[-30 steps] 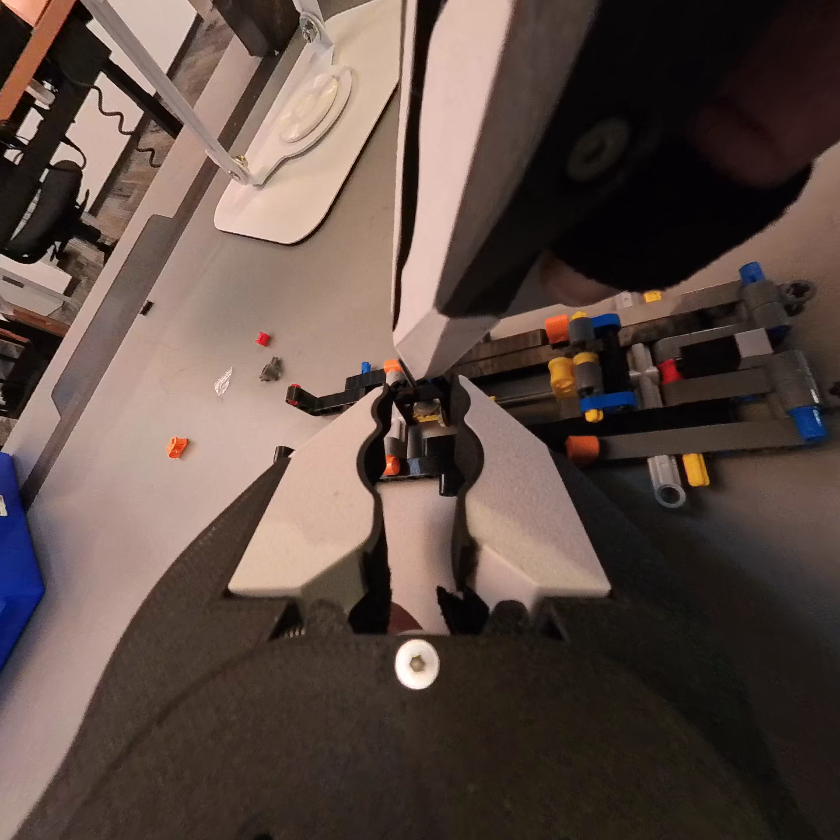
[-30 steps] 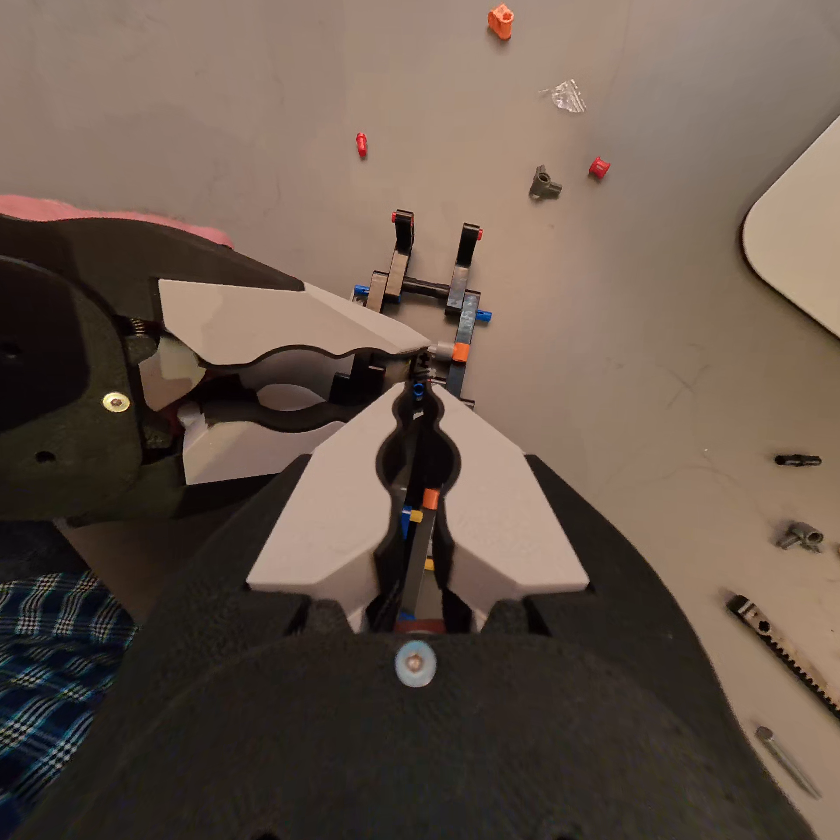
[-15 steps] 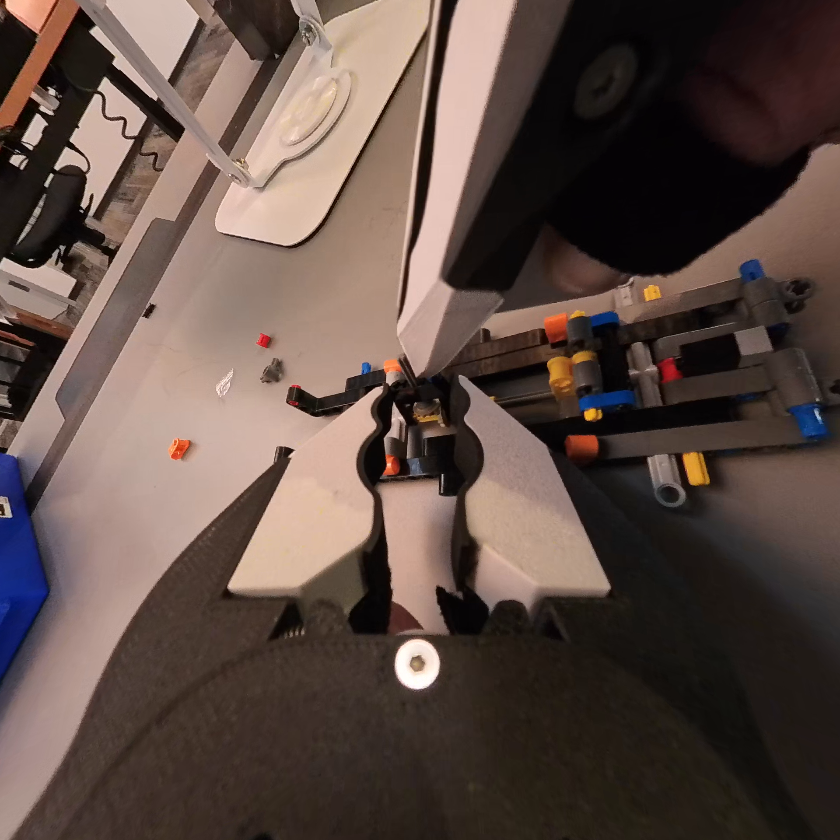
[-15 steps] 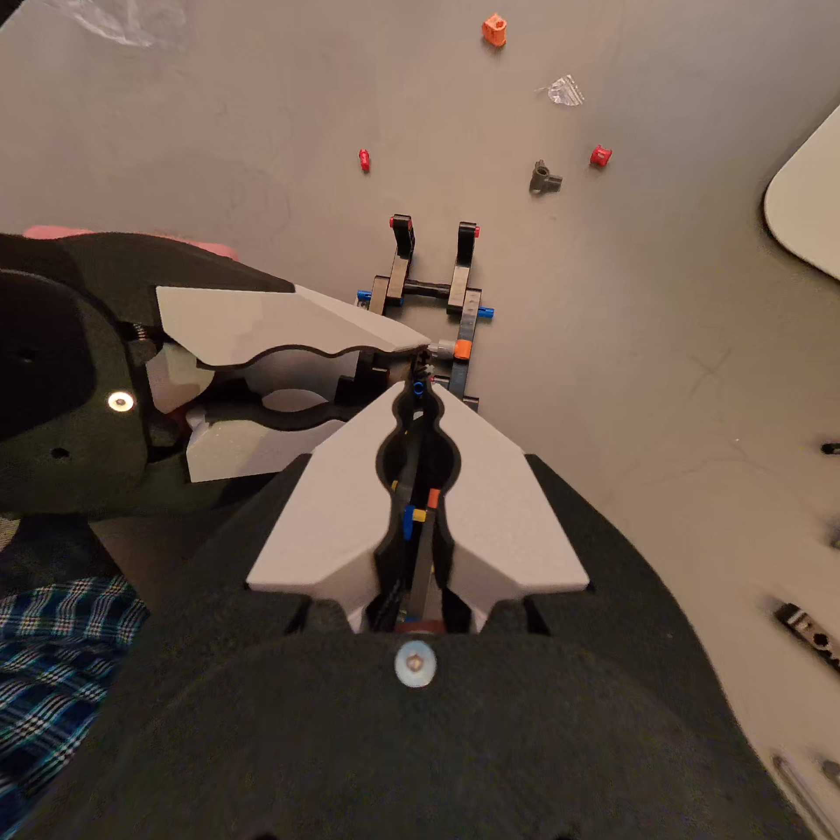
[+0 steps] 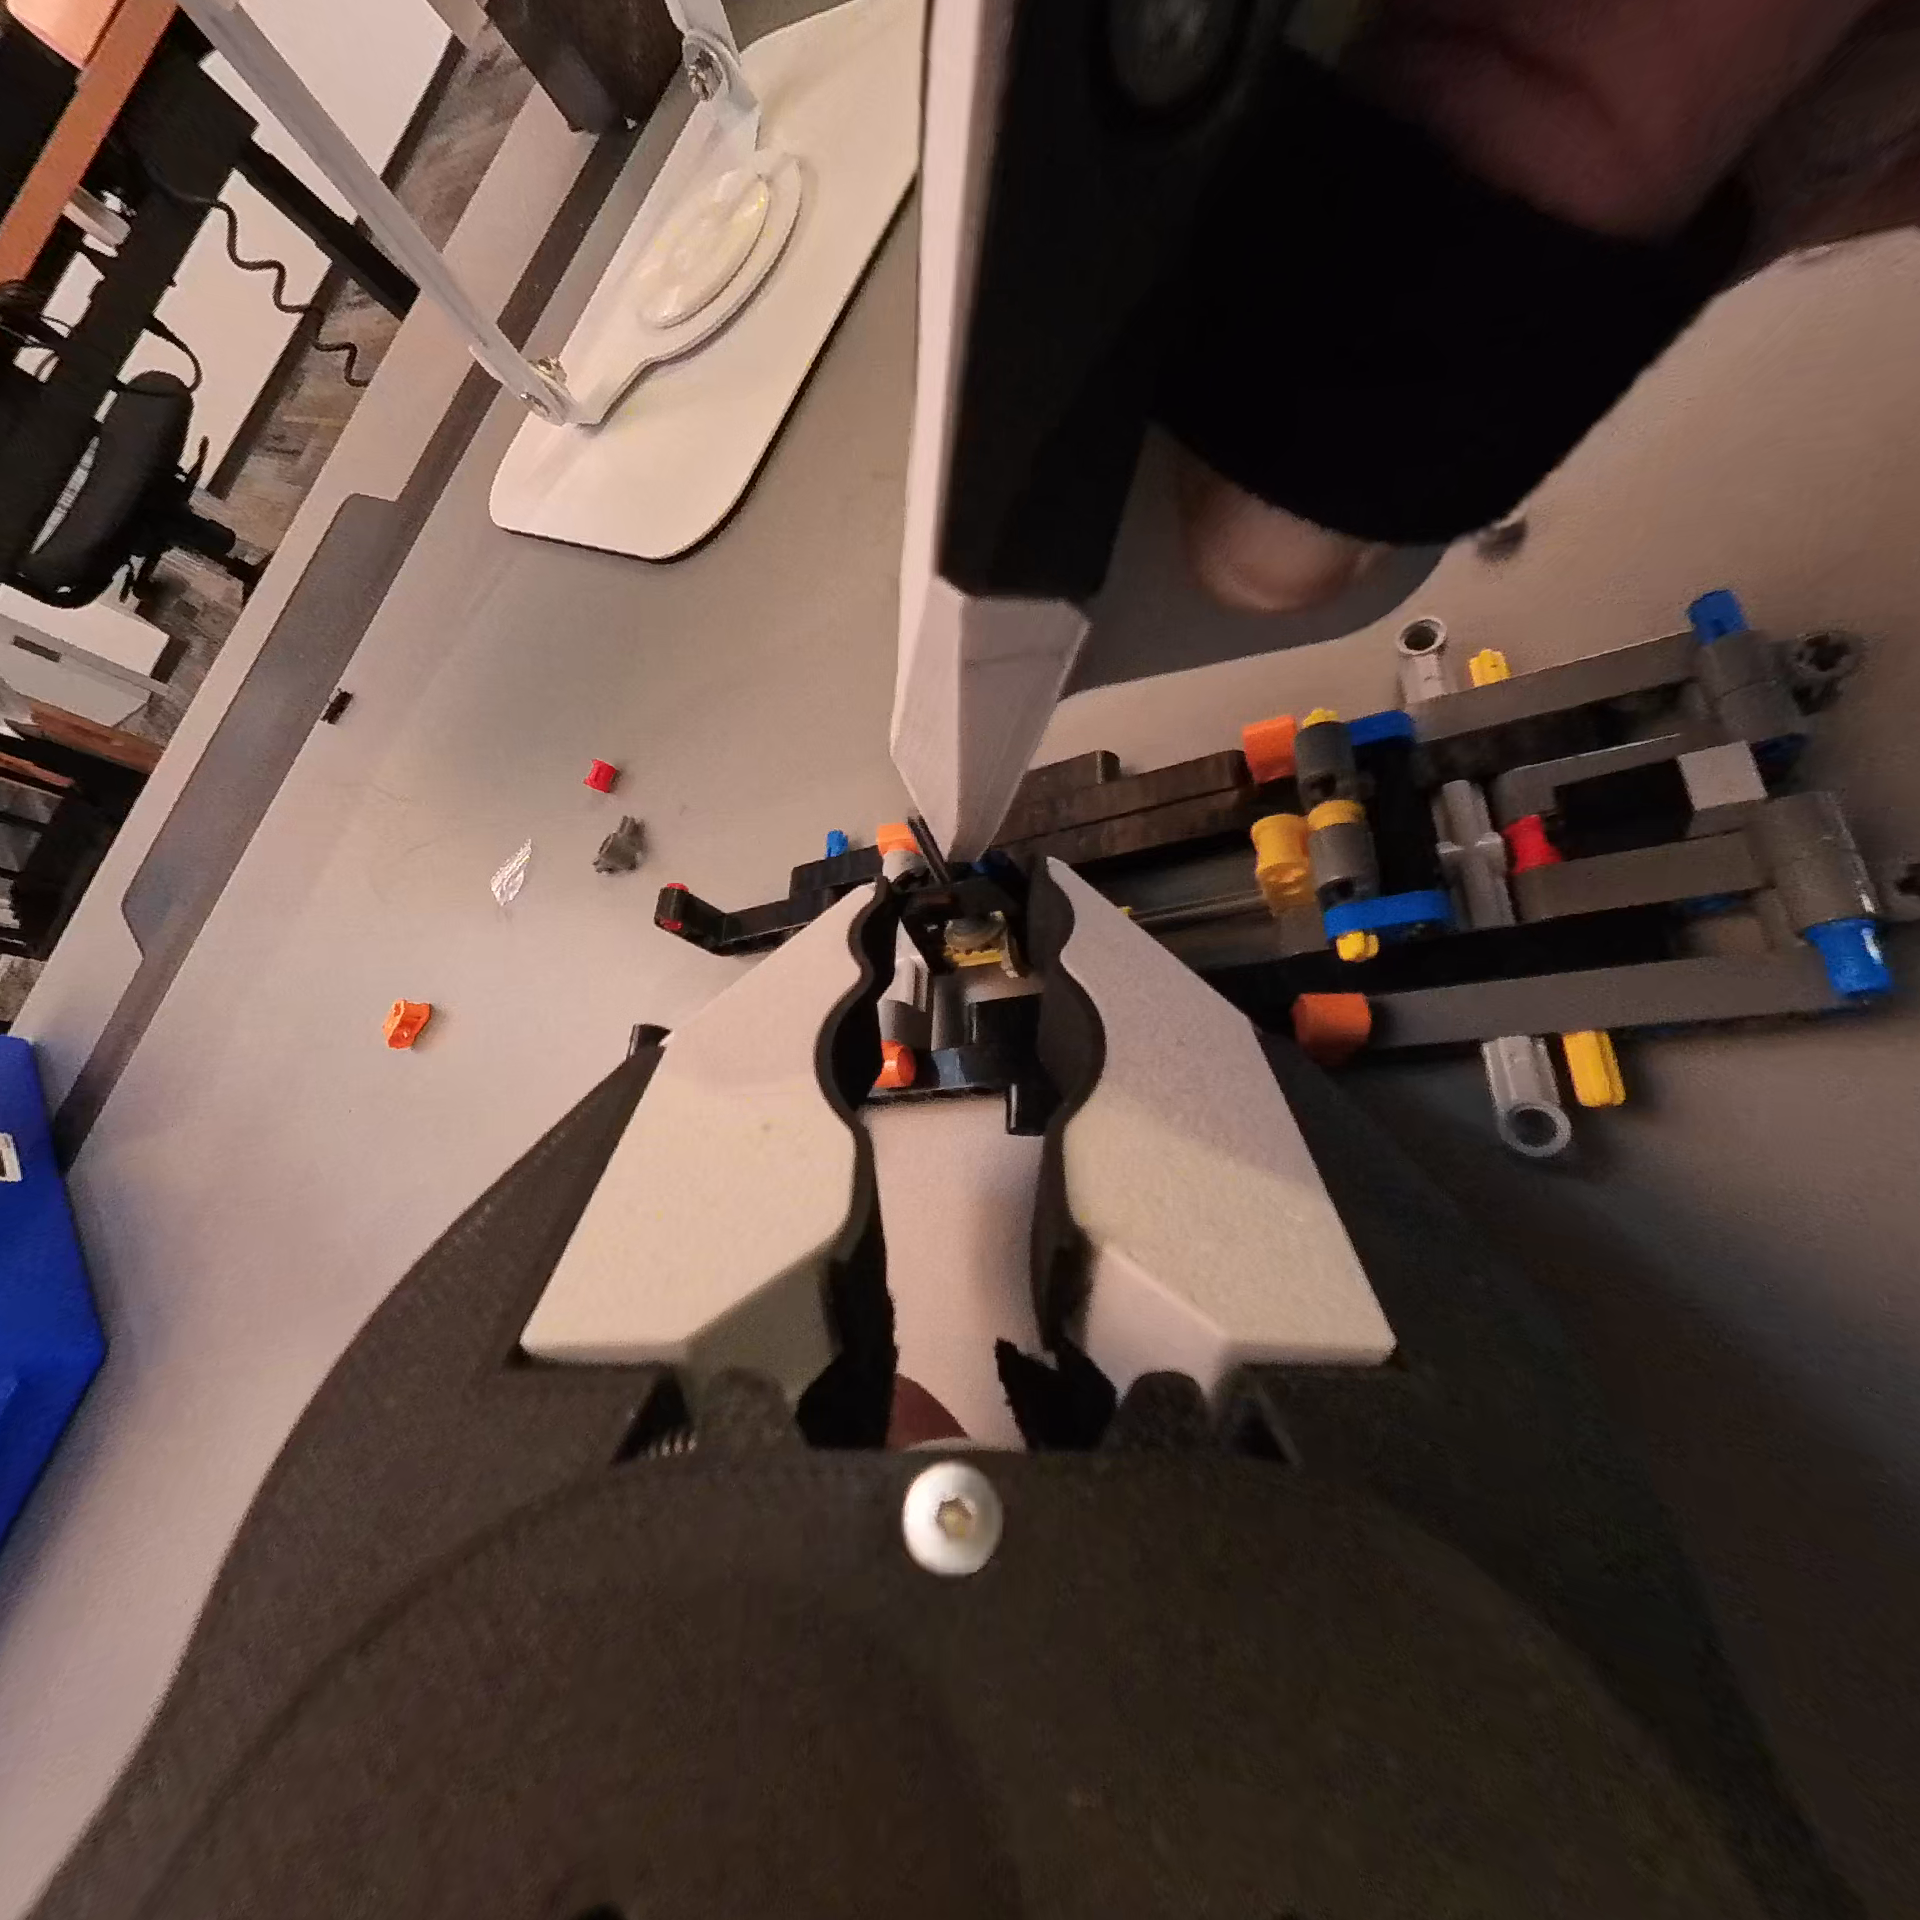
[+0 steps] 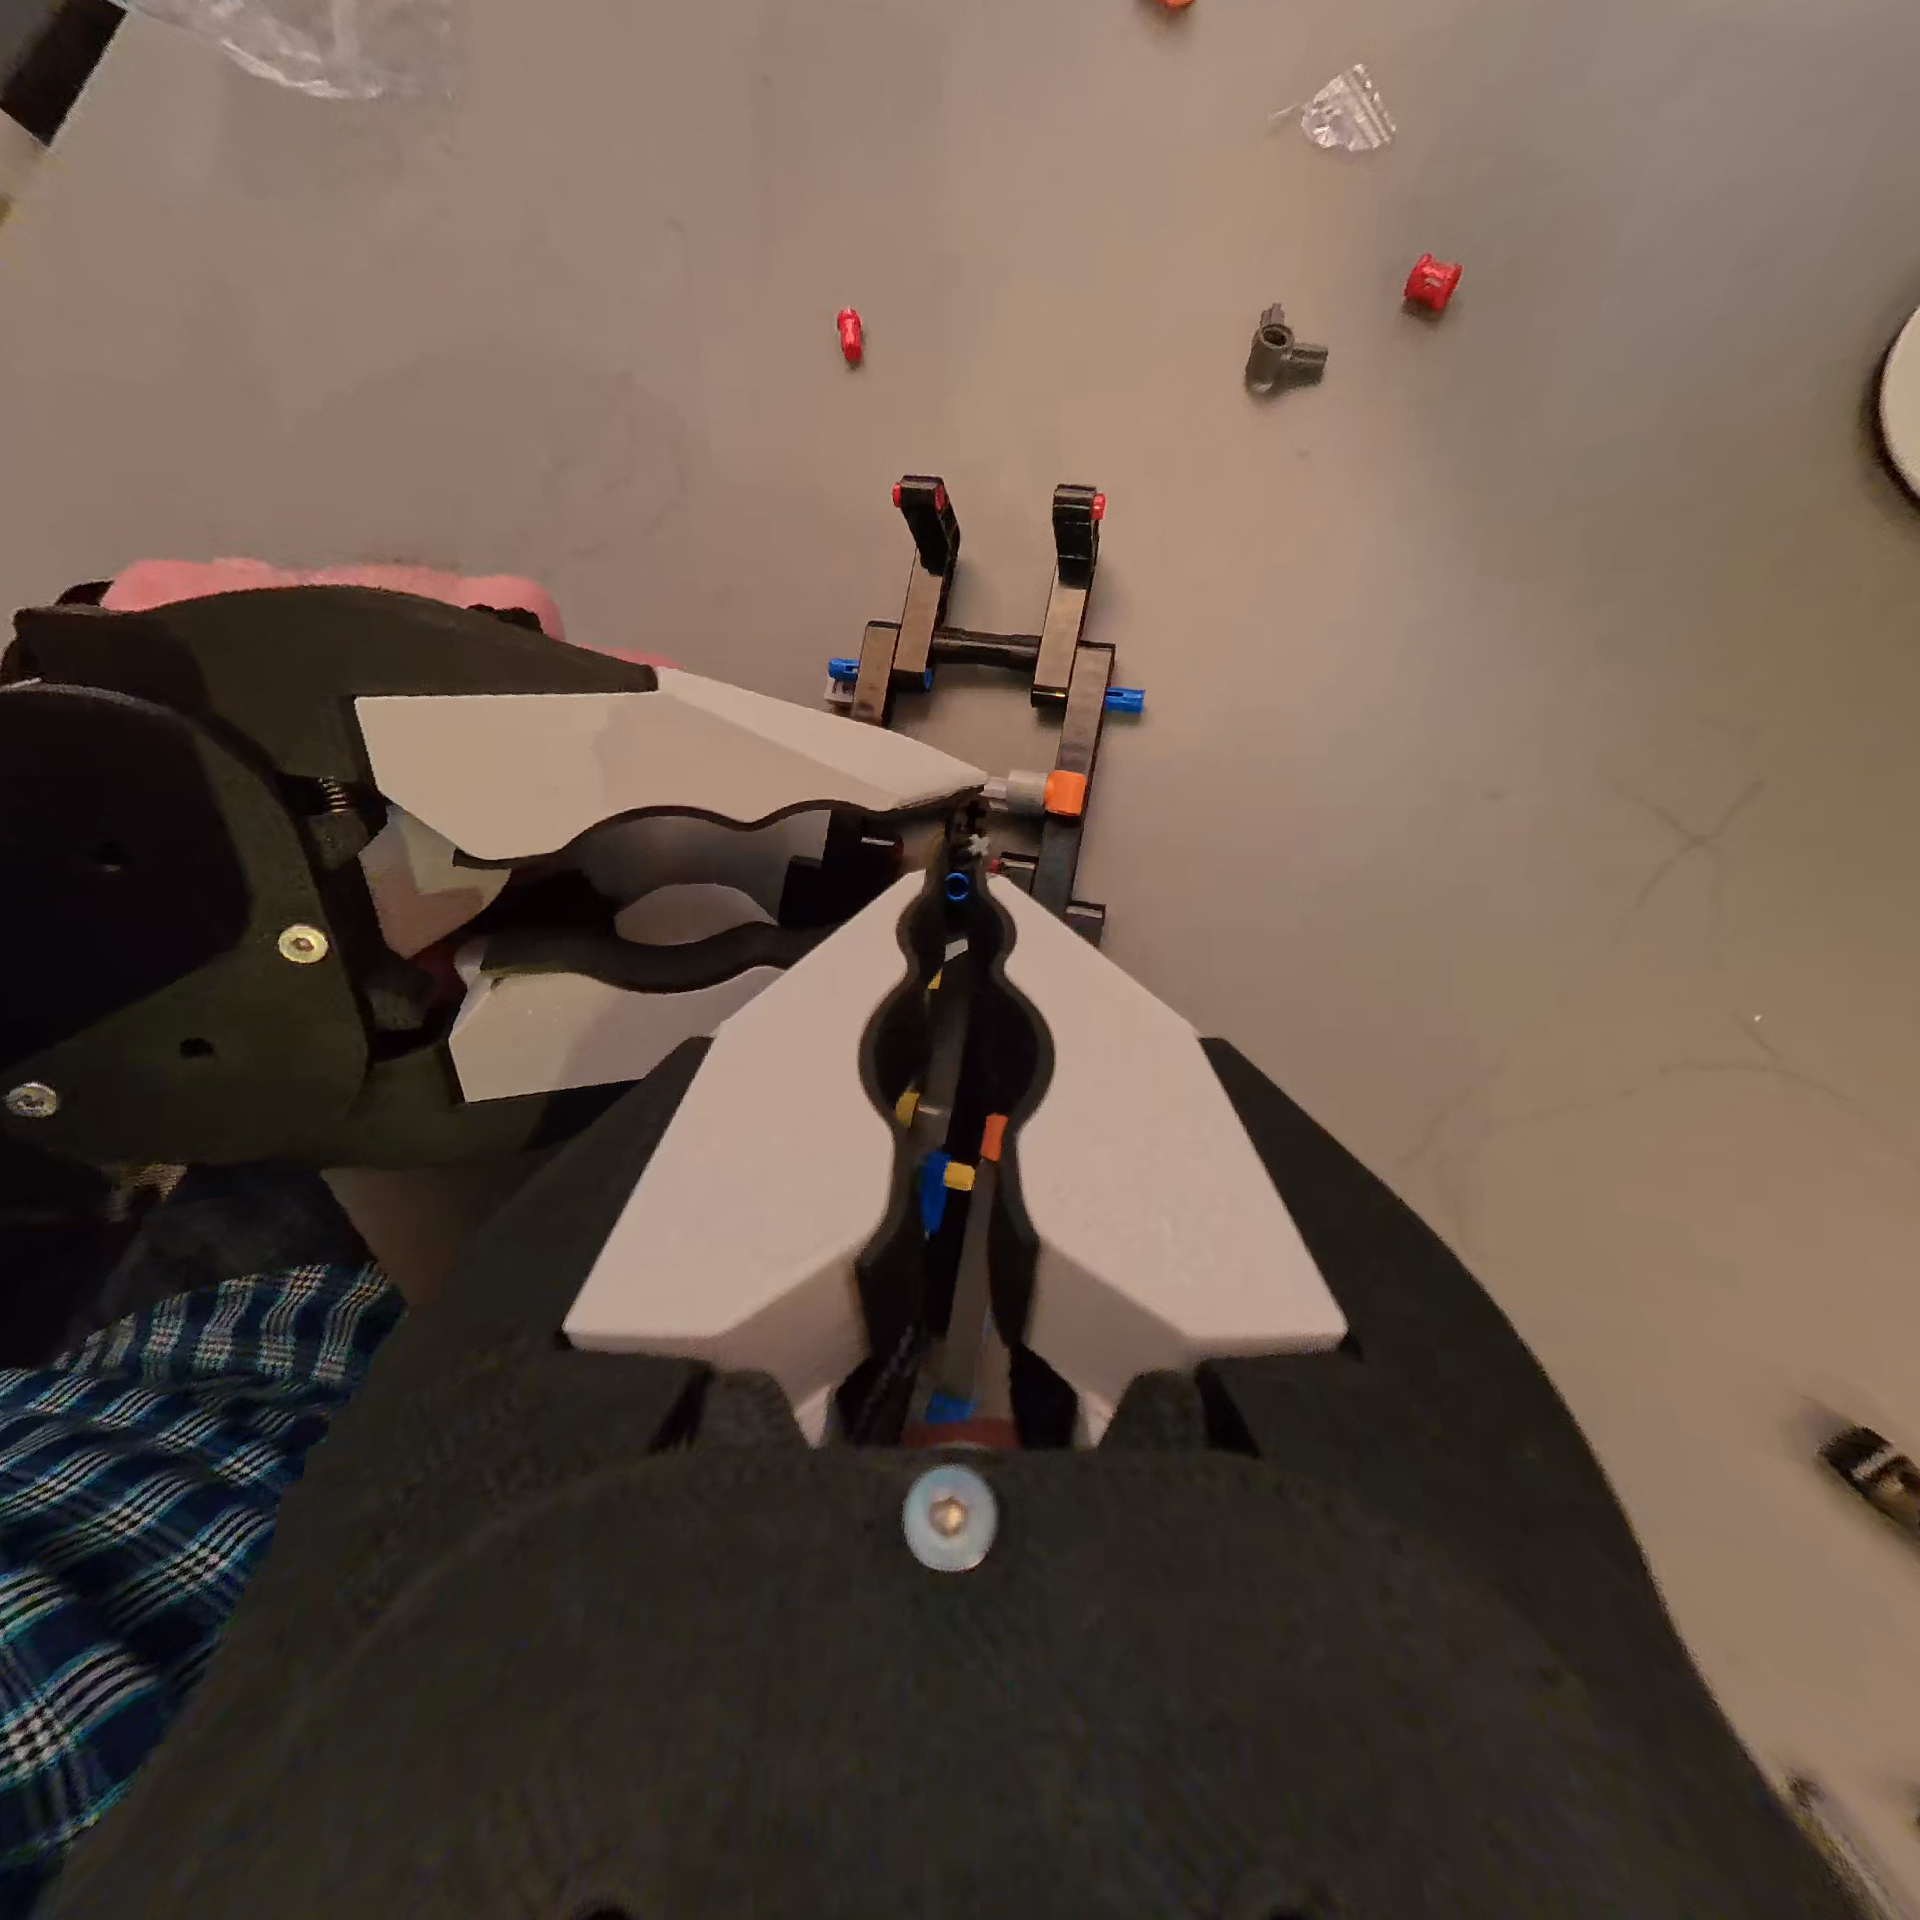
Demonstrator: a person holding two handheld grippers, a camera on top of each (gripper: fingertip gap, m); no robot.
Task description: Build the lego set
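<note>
grey and black beams make up the lego assembly [image 5: 1455,894], which lies flat on the pale table [image 5: 416,1195] in the left wrist view, stretching from the middle out to the right. the left gripper [image 5: 961,914] has its jaws set narrowly around the assembly's near end, fingers pressed to either side of a black block with a small yellow part inside, most likely to brace the model so it cannot slide while a piece is worked in. from above, the right gripper [image 5: 951,831] comes down steeply, its tips pinched on a thin black pin [image 5: 928,844] right at the top of that clamped end; the steep angle seems chosen to push the pin straight into a hole. loose bits lie to the left, well apart from the work: a red bush [image 5: 600,774], a grey connector [image 5: 620,844] and an orange piece [image 5: 406,1022]. in the right wrist view, the right gripper [image 6: 961,883] looks along the assembly [image 6: 997,665], its jaws nearly together on the slim dark pin [image 6: 964,831], which is too small to make out well. the left gripper [image 6: 935,821] enters from the left, fingers stacked one over the other, gripping the model just beside the pin. the model's two black arms with red ends reach toward the far side, untouched.
</note>
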